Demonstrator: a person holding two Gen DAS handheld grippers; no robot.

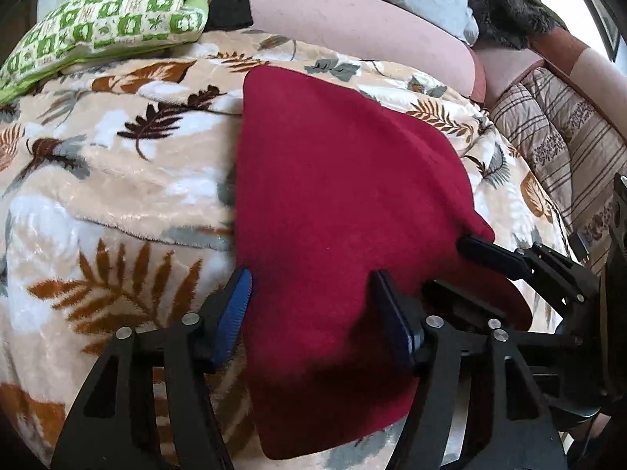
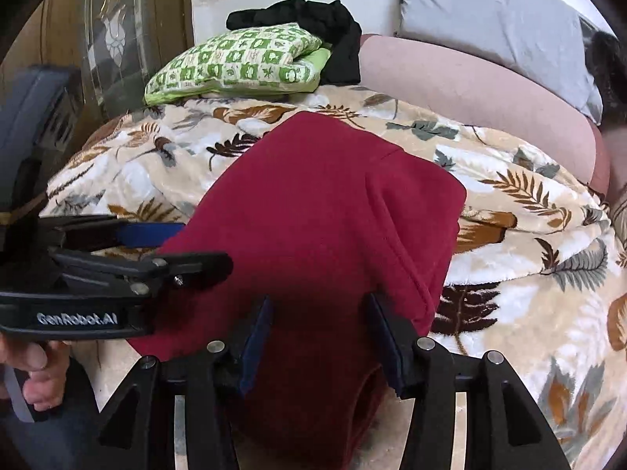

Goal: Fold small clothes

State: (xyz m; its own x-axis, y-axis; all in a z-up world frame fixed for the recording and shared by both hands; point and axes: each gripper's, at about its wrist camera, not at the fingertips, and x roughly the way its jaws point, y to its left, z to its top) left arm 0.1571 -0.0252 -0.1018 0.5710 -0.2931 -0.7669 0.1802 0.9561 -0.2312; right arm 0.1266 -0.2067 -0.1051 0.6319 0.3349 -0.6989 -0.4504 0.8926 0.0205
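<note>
A dark red garment (image 1: 337, 211) lies spread on a leaf-patterned blanket (image 1: 117, 180) covering a bed, its folded body running from the near edge toward the far side, with a raised seam or fold along its right part. The left gripper (image 1: 313, 293) sits over the garment's near left portion with its jaws standing apart; the blue-padded left finger (image 1: 235, 305) is at the cloth's left edge over the blanket, the other finger rests on the red fabric, and the pads do not pinch the cloth. The right gripper (image 2: 319, 325) is just beside it, over the garment's near right portion, jaws likewise parted with red fabric showing between the fingers; nothing is clamped. In the right wrist view the left gripper comes in from the left, and a hand (image 2: 35, 372) grips its handle at the near left. On the far left of the bed lies a green-and-white patterned pillow (image 2: 239, 66) with a black garment (image 2: 313, 27) behind it. A pink bolster (image 2: 470, 94) runs along the far side, with a grey pillow (image 2: 490, 11) beyond it.
</note>
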